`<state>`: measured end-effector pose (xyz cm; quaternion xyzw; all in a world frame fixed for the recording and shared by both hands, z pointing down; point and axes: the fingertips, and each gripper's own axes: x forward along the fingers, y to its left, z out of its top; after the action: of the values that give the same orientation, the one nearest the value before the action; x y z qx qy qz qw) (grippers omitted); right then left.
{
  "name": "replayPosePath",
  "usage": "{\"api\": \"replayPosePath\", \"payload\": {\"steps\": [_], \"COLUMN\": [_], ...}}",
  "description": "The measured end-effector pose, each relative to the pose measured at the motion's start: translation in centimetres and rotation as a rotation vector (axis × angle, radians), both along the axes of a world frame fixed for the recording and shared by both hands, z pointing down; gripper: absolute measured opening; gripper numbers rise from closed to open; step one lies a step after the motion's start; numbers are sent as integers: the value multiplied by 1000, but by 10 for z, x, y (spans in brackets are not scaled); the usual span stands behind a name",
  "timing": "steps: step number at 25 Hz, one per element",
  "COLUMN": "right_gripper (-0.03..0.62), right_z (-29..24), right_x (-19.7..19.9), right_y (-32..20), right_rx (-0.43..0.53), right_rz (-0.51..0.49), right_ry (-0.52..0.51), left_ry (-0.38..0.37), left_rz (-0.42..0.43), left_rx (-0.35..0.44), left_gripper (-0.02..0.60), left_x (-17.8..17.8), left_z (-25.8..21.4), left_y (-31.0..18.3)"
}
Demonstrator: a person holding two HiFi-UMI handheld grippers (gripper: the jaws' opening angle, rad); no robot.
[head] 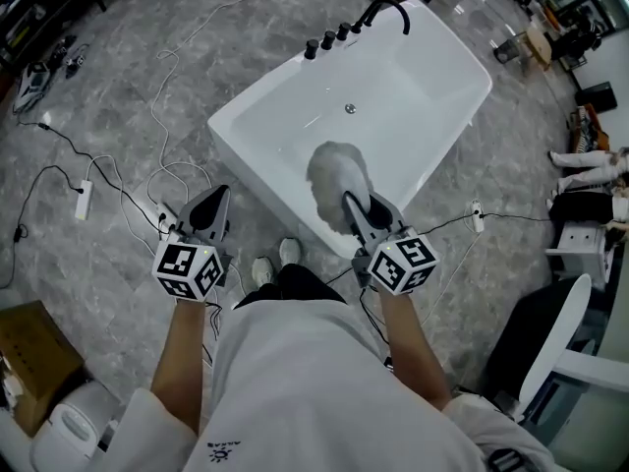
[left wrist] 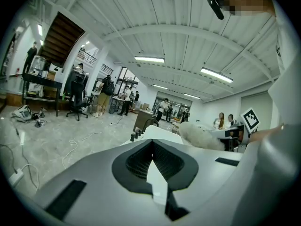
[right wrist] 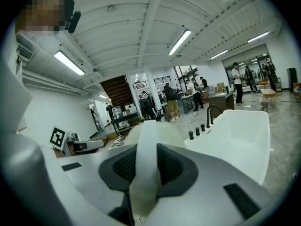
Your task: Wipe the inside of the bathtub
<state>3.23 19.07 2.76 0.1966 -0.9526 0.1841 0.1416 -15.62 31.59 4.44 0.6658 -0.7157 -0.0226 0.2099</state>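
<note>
White bathtub [head: 257,170] sits on grey stone floor [head: 118,77], black faucet [head: 388,8] at its far end. My right gripper [head: 352,205] is clamped on a fluffy white duster [head: 337,173], its head over the tub's near rim. My left gripper [head: 219,197] is closed on nothing, over the floor beside the tub's near corner.

We see a glossy white bathtub [head: 257,160] with black taps [head: 328,40] on a grey marbled floor [head: 118,96]. The fluffy duster [head: 336,170] is off-white, and the marker cubes [head: 187,268] carry black-and-white square patterns.
</note>
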Motion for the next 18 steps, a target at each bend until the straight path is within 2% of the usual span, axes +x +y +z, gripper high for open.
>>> {"api": "replayPosePath", "payload": {"steps": [8, 14, 18], "right_gripper": [100, 100, 100], "right_z": [23, 45, 71], "right_x": [-16, -37, -44], "right_y": [-24, -52, -73], "right_rx": [-41, -58, -107], "right_rz": [-32, -97, -135], "right_ry": [28, 36, 39], "left_ry": [23, 21, 19], "left_rz": [-13, -14, -5], "left_rx": [-49, -84, -111], "left_gripper": [11, 11, 10], "left_x": [-8, -14, -11], "left_z": [18, 34, 46], "left_y": [-26, -69, -98]}}
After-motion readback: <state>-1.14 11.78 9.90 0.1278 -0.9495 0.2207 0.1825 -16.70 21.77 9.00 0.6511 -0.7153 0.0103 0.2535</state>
